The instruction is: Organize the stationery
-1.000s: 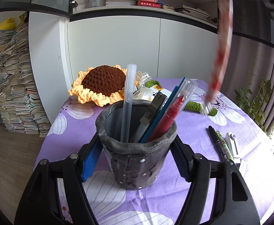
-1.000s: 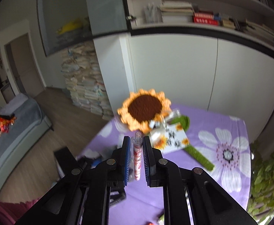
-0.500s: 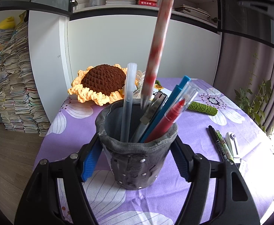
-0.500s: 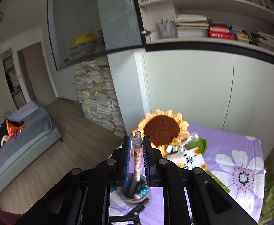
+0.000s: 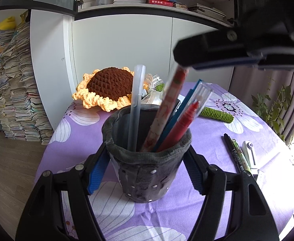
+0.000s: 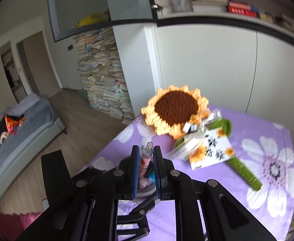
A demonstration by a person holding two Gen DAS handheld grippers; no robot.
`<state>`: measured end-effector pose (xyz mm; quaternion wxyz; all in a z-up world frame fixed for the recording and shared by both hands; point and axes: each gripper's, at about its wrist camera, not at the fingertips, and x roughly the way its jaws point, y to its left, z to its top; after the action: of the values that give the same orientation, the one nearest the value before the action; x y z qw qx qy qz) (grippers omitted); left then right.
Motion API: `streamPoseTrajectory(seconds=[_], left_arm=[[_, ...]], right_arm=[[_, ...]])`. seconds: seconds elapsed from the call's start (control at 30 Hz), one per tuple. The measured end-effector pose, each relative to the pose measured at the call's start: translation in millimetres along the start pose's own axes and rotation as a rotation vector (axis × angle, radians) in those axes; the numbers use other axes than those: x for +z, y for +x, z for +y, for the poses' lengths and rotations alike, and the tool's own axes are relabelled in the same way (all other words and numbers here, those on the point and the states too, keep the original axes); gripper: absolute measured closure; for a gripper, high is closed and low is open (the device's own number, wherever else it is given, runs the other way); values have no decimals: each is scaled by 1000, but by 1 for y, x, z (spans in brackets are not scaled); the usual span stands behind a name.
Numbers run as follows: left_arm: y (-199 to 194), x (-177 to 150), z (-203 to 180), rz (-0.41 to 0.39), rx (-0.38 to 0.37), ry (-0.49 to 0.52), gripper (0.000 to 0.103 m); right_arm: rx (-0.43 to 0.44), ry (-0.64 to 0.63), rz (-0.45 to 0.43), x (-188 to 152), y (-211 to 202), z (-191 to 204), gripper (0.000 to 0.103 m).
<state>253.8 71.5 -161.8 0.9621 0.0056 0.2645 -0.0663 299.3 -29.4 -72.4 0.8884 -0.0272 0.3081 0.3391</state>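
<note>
A: Since a second ago the red-and-white patterned pen [image 5: 163,110] has come from off to the right, high above the desk, down into the grey pen holder [image 5: 147,168]; its lower end is now sitting inside the rim.

B: And the right tool [image 6: 146,161] is gripping it?

A: Yes, its blue pads [image 6: 135,168] are pressing on the pen's upper part, with the clear top of the pen sticking up between them. In the left wrist view that tool is reaching in from the upper right, blurred.

B: What is the left tool [image 5: 147,168] doing?

A: It is clamping the pen holder from both sides, one blue pad [image 5: 97,170] against each flank of the soft grey wall. The holder is standing upright on the purple flowered desk [image 5: 211,144].

B: What else is sitting in the holder?

A: A translucent grey pen [image 5: 135,108] standing almost upright at the left, a blue pen [image 5: 179,116] and a red pen [image 5: 179,128] with a clear cap leaning right.

B: Anything lying loose?

A: A black pen [image 5: 233,150], a green pen [image 5: 241,158] and a white correction tape [image 5: 250,154] are lying side by side on the desk, right of the holder. A crochet sunflower [image 5: 108,86] is resting behind it.
</note>
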Motion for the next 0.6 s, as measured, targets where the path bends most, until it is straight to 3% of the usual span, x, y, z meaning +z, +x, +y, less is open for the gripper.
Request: streamPoseTrajectory(seconds=[0.1,0.2,0.27,0.37,0.47,0.6], left_arm=[[0,0,0,-1,2,1,32],[0,0,0,-1,1,1,32],[0,0,0,-1,2,1,32],[0,0,0,-2,2,3,32],[-1,0,0,-2,3,4,33],[0,0,0,-2,3,4,33]], right_arm=[[37,67,46,-4,0,-14,89],[60,153,35,-8,-17,-33,86],[48,200,14,-10,-31,-47,68],[-67,231,9,-19,-46,-66,58],[-192,275,111,-37,-38,-90,58],[-245,347,264,-64,-10,-120,58]])
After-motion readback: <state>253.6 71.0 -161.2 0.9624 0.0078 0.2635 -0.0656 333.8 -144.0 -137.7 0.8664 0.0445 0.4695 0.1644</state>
